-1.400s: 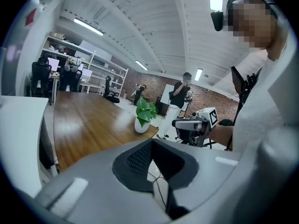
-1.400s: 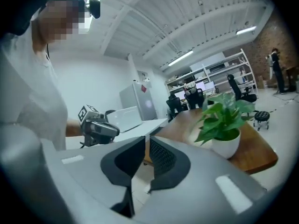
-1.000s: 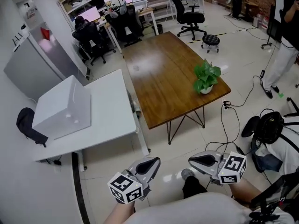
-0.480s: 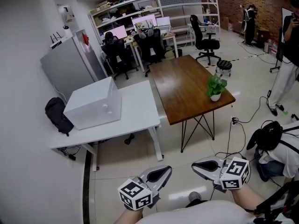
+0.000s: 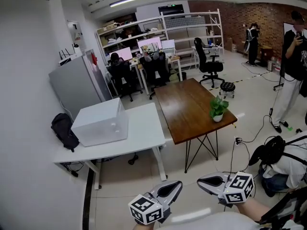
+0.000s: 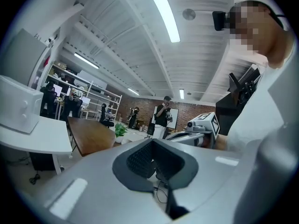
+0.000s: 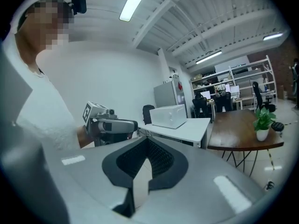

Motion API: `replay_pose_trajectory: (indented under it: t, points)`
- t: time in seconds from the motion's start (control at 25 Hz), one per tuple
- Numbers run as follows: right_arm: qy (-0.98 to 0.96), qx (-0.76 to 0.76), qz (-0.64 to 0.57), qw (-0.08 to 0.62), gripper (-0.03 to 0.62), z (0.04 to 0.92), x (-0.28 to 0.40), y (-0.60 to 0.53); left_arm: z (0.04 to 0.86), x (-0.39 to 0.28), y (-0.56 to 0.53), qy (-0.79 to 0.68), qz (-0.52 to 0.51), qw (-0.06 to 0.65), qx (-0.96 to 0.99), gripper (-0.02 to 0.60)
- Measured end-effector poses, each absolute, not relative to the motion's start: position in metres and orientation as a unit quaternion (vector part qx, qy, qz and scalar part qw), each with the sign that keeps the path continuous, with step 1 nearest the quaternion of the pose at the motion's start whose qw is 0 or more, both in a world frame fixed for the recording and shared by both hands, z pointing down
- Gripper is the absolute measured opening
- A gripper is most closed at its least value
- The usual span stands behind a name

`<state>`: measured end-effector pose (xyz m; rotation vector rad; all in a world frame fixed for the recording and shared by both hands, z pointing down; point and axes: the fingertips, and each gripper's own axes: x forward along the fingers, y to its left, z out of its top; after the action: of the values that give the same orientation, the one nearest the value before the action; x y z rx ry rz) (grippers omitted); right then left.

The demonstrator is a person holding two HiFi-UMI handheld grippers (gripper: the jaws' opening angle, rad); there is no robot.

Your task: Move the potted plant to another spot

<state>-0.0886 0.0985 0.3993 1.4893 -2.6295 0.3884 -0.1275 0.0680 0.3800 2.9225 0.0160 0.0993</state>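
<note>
The potted plant, green leaves in a small white pot, stands near the front right corner of the brown wooden table. It also shows far off in the left gripper view and in the right gripper view. My left gripper and right gripper hang close to my body at the bottom of the head view, well short of the table. Both point towards it roughly level. Each has its jaws together with nothing between them.
A white table with a white box adjoins the wooden one on the left. Behind stand a grey cabinet, office chairs, desks and a black stool. People stand at the right; one sits low. Cables cross the floor.
Both grippers have risen and come closer to my body, and the head view has tilted up, so the table and plant look smaller and farther. The jaws stay together.
</note>
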Motion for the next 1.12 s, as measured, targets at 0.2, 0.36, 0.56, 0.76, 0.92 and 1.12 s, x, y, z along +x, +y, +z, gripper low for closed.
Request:
replay_pose_trajectory:
  t: [0.2, 0.36, 0.56, 0.76, 0.92, 1.12]
  points:
    - [-0.864, 0.488, 0.121, 0.043, 0.005, 0.390, -0.076, 0.108, 0.374, -0.115, 0.078, -0.002, 0.040, 0.099, 0.994, -0.003]
    - [-0.866, 0.482, 0.125, 0.039, 0.005, 0.389, -0.063, 0.116, 0.368, -0.097, 0.095, 0.006, 0.048, 0.080, 0.996, -0.003]
    - [-0.869, 0.475, 0.134, 0.040, 0.004, 0.392, -0.042, 0.126, 0.367, -0.078, 0.106, 0.002, 0.054, 0.080, 0.995, -0.003]
    - [-0.871, 0.469, 0.139, 0.041, 0.003, 0.393, -0.028, 0.128, 0.372, -0.070, 0.111, -0.015, 0.066, 0.090, 0.994, -0.003]
    - [-0.879, 0.457, 0.132, 0.040, 0.004, 0.390, -0.031, 0.128, 0.366, -0.068, 0.115, -0.021, 0.064, 0.081, 0.994, -0.003]
    - [-0.883, 0.449, 0.132, 0.041, 0.005, 0.391, -0.029, 0.134, 0.367, -0.064, 0.122, -0.027, 0.066, 0.083, 0.994, -0.003]
